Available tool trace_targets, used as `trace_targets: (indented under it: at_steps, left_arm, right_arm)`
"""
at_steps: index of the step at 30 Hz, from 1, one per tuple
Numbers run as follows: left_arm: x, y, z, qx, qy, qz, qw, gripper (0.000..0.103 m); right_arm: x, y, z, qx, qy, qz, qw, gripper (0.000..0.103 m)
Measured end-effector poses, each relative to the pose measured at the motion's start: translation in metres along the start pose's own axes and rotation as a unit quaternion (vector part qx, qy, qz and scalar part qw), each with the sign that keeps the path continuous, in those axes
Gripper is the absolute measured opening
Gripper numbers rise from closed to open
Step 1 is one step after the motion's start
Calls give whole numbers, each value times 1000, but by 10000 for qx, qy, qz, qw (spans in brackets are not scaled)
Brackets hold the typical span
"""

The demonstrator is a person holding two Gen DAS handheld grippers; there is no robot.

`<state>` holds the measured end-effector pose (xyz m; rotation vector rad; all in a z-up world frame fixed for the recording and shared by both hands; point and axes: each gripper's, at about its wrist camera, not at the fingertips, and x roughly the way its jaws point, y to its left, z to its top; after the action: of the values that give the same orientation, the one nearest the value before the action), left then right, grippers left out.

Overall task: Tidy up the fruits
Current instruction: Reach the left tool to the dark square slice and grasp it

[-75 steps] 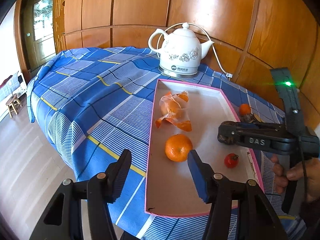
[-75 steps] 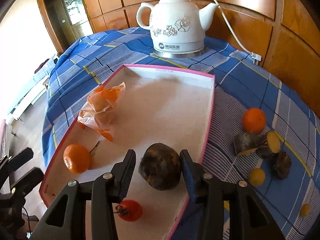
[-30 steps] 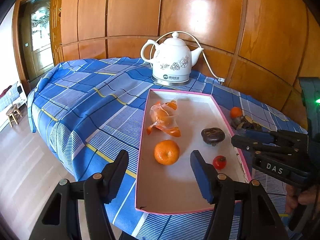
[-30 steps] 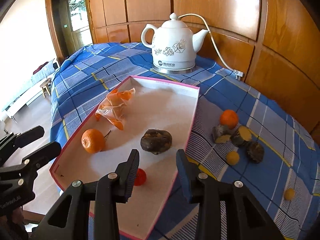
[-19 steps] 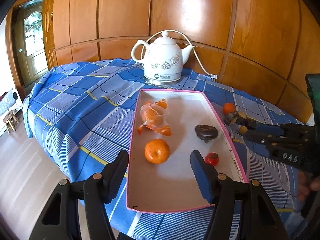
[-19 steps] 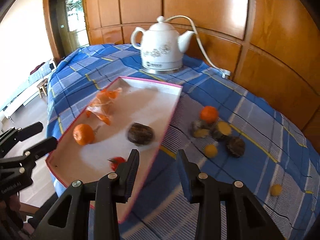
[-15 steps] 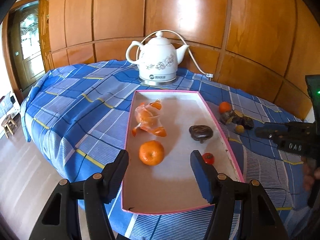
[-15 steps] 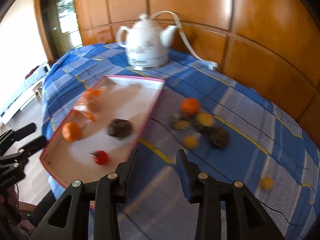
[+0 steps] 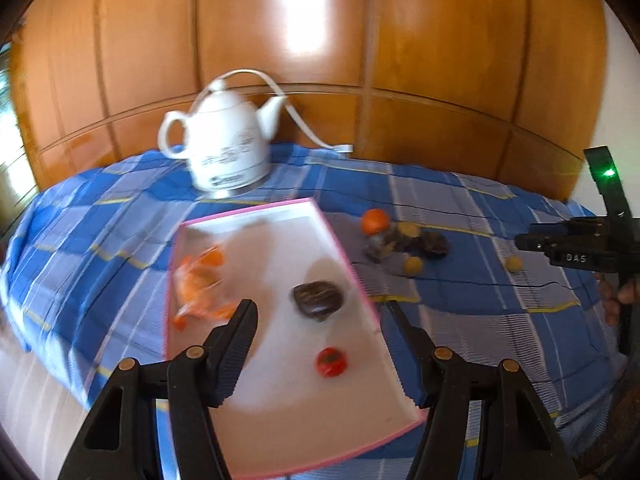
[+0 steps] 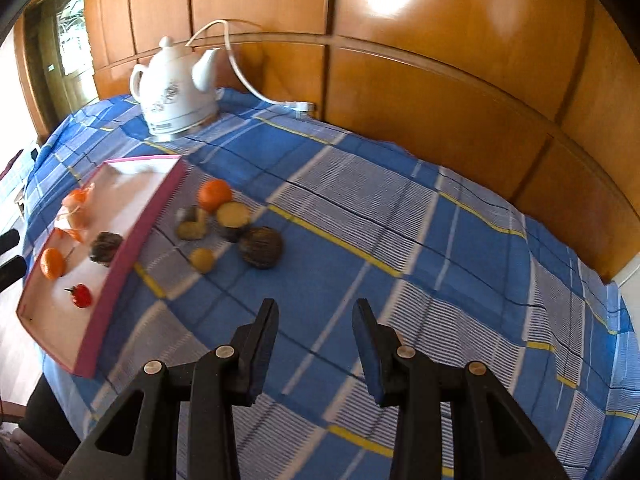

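Observation:
A pink-rimmed tray [image 9: 347,262] lies on the blue checked cloth. It holds a dark fruit [image 9: 318,298], a small red fruit [image 9: 331,362] and a bag of orange peel [image 9: 200,284]. My left gripper [image 9: 320,314] hovers open over the tray's near half, nothing between its fingers. In the right wrist view the tray [image 10: 132,236] also shows an orange [image 10: 53,263]. Loose on the cloth lie an orange [image 10: 215,194], a cut yellow piece [image 10: 233,214], a dark round fruit [image 10: 261,247] and a small yellow fruit [image 10: 202,260]. My right gripper [image 10: 316,316] hangs open and empty over bare cloth, nearer than these.
A white kettle [image 10: 176,88] with a cord stands at the back of the table against the wooden wall panels. Another small yellow fruit [image 9: 513,263] lies apart to the right, near my right gripper [image 9: 524,240]. The table's edge drops off at the left beside the tray.
My right gripper let go of the dark fruit in the tray and swung right, out over the cloth. My left gripper also drifted right and rolled; both stayed open.

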<state>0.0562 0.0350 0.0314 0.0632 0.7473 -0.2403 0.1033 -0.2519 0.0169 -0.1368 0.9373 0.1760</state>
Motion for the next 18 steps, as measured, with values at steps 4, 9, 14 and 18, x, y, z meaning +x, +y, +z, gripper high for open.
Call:
trace_targets:
  at_steps: [4,9,14,18]
  left_arm:
    - [23,-17,18,365,154,-231,9989,56]
    - [61,-34,42,692,427,-560,9951,41]
    - [105,-52,59,1013,700,-736,9897,39]
    - [140,-61,64,1251,986,-669,9850,39]
  right_arm:
    - [2,-15,-5,197,-37,77,9998,39]
    - [5,-23,-7,406,-91,288,9987,39]
    - [3,-31,-5,680,-116,513,9963,39]
    - [-2,-33,-2,779,-174,635,9948,39]
